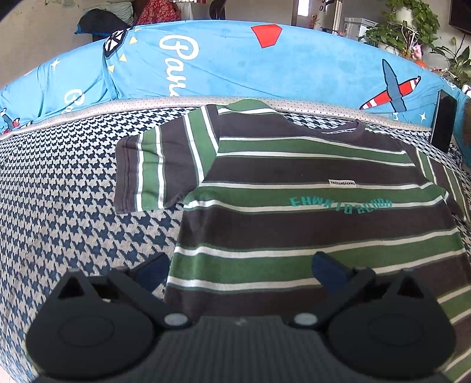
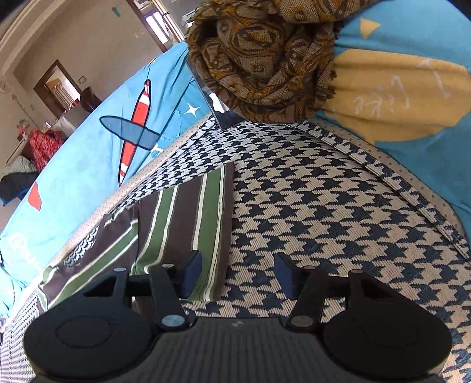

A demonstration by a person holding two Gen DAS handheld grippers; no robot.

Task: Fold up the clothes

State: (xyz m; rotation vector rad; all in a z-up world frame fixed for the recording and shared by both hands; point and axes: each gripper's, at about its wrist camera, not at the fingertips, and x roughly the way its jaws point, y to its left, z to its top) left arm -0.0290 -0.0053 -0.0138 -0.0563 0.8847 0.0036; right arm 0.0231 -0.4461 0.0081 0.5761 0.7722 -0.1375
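Note:
A striped T-shirt (image 1: 294,212) in dark grey, green and white lies flat, front up, on the houndstooth cover (image 1: 73,206). Its left sleeve (image 1: 159,165) is spread out to the side. My left gripper (image 1: 241,274) is open wide over the shirt's lower left side edge, one pad above the cover and the other above the shirt. In the right wrist view the shirt's other sleeve (image 2: 182,212) lies flat on the cover (image 2: 323,206). My right gripper (image 2: 238,275) is open astride the sleeve's edge, with neither pad pressing on the cloth.
A blue blanket with aeroplane prints (image 1: 235,64) covers the backrest behind the shirt. A brown patterned scarf (image 2: 259,59) is bunched at the right corner, with a dark flat device (image 1: 444,123) leaning beside it. Potted plants (image 1: 412,26) stand behind.

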